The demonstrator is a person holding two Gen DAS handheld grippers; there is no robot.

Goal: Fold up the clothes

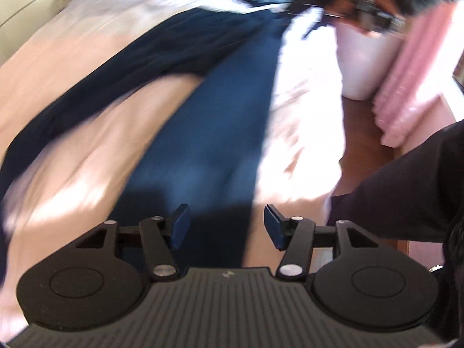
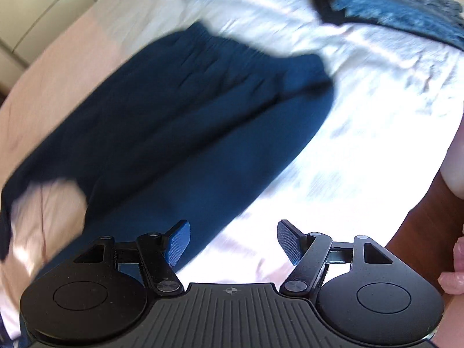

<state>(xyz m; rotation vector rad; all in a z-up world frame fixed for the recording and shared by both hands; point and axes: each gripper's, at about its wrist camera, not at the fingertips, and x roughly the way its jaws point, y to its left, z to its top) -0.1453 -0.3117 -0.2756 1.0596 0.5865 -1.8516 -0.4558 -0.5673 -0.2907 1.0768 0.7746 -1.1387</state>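
1. You are working over a bed with a pale pink sheet (image 2: pixel 362 133), sunlit on one side; wooden floor shows past its edge, and both views are smeared by motion.
2. The dark blue trousers (image 2: pixel 179 133) lie spread on the sheet, waistband at the far end, the two legs running toward you and splayed apart in the left wrist view.
3. Your left gripper (image 1: pixel 226 226) hangs above one leg with its jaws apart and nothing between them.
4. Your right gripper (image 2: pixel 232 240) is spread wide over the sheet just beside the trousers' edge, also empty.
5. A dark folded garment (image 2: pixel 400 3) lies at the far corner, so one piece looks done.
6. These trousers look unfolded: bringing the legs together and folding lengthwise remain.
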